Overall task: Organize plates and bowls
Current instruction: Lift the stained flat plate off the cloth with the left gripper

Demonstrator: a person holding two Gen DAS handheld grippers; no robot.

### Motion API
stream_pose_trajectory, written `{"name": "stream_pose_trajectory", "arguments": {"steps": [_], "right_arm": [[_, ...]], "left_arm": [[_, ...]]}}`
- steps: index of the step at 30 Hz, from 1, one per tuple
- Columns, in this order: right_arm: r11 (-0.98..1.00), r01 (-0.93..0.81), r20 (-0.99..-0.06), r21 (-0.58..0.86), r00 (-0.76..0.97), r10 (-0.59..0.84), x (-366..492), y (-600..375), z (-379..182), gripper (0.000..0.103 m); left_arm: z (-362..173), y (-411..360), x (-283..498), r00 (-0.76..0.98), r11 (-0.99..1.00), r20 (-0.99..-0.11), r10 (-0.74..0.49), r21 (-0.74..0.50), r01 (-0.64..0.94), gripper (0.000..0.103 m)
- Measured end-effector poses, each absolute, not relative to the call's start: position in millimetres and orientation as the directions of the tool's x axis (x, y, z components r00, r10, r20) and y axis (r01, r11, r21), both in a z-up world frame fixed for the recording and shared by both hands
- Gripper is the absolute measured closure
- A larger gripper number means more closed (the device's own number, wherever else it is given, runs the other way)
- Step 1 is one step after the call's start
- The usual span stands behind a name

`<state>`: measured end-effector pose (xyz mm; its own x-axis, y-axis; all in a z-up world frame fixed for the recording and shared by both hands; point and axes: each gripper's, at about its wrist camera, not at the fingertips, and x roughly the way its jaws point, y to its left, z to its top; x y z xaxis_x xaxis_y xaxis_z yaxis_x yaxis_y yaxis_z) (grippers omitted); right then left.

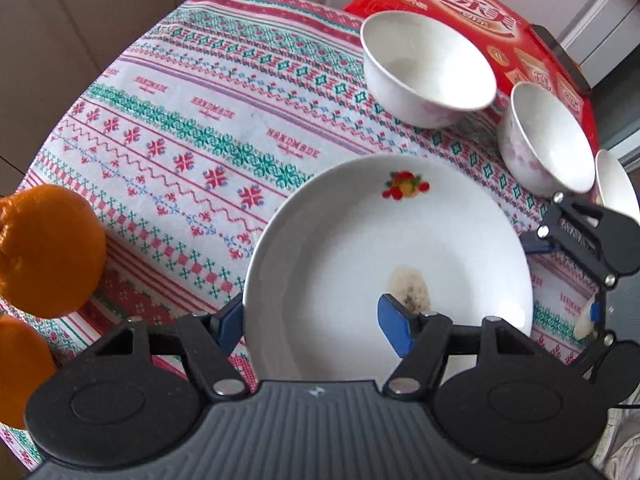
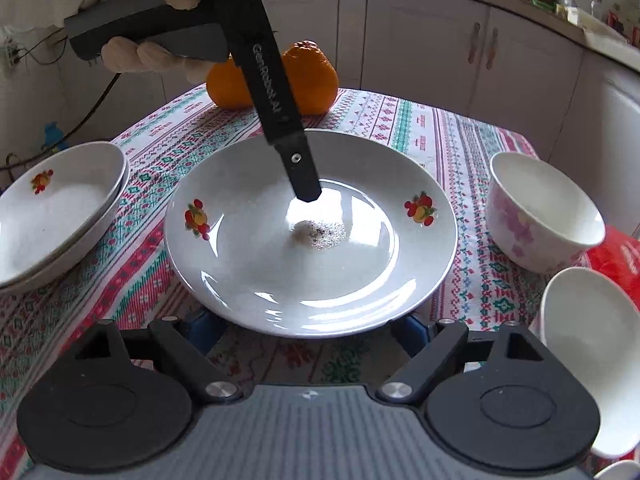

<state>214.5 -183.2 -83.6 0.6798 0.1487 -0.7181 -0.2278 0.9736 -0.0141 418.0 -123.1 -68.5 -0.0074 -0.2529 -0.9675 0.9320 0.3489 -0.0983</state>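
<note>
A white plate (image 1: 360, 256) with fruit motifs and a brown stain lies on the patterned tablecloth; it also shows in the right wrist view (image 2: 312, 240). My left gripper (image 1: 316, 320) is open and straddles the plate's near rim, one blue pad outside it, one pad over the inside. In the right wrist view one left finger (image 2: 302, 172) reaches down over the plate's middle. My right gripper (image 2: 308, 330) is open, its blue pads under the plate's near rim. Two white bowls (image 1: 424, 68) (image 1: 548, 140) stand at the back right.
Two stacked white plates (image 2: 56, 216) stand left of the main plate in the right wrist view. Oranges (image 1: 48, 248) (image 2: 308, 76) sit at the table edge. A red package (image 1: 480, 12) lies behind the bowls. A bowl (image 2: 540, 212) and another bowl's rim (image 2: 584, 344) stand right.
</note>
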Motion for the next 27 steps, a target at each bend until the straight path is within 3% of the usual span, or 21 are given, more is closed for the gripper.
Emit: {"name": "stream_pose_trajectory", "arguments": {"steps": [27], "right_arm": [[0.958, -0.285, -0.734, -0.030, 0.657, 0.173, 203.2, -178.2, -70.5, 0.012]], "left_arm": [[-60.4, -103.7, 400.1, 0.016, 0.424, -0.948, -0.318, -0.127, 0.897, 0.034]]}}
